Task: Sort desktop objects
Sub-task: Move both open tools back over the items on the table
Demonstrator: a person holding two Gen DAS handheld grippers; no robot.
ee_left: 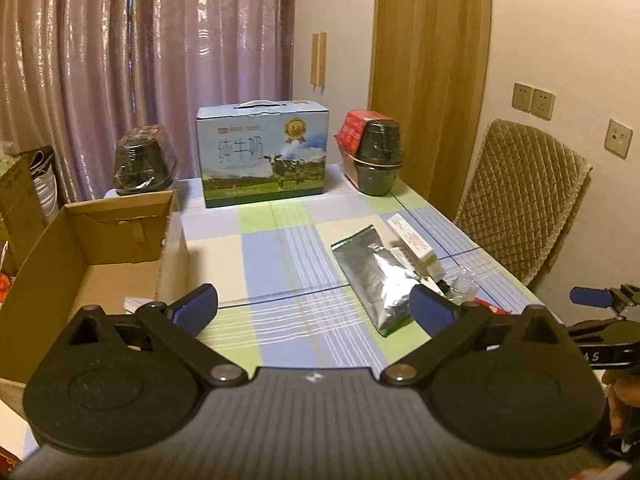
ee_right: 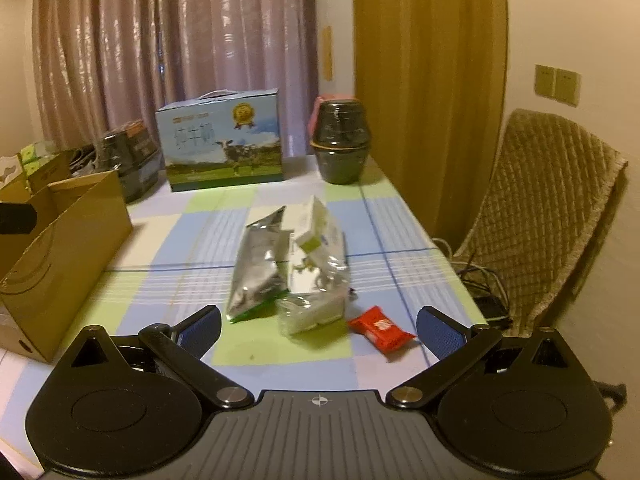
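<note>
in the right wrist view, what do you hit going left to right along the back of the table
Open cardboard box → dark wrapped tub → blue milk carton case with a handle → dark stacked tubs → chair with a quilted cover, standing off the table's right edge.

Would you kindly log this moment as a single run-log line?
left gripper: open, empty | right gripper: open, empty | silver pouch, red packet: on table | cardboard box: table's left
</note>
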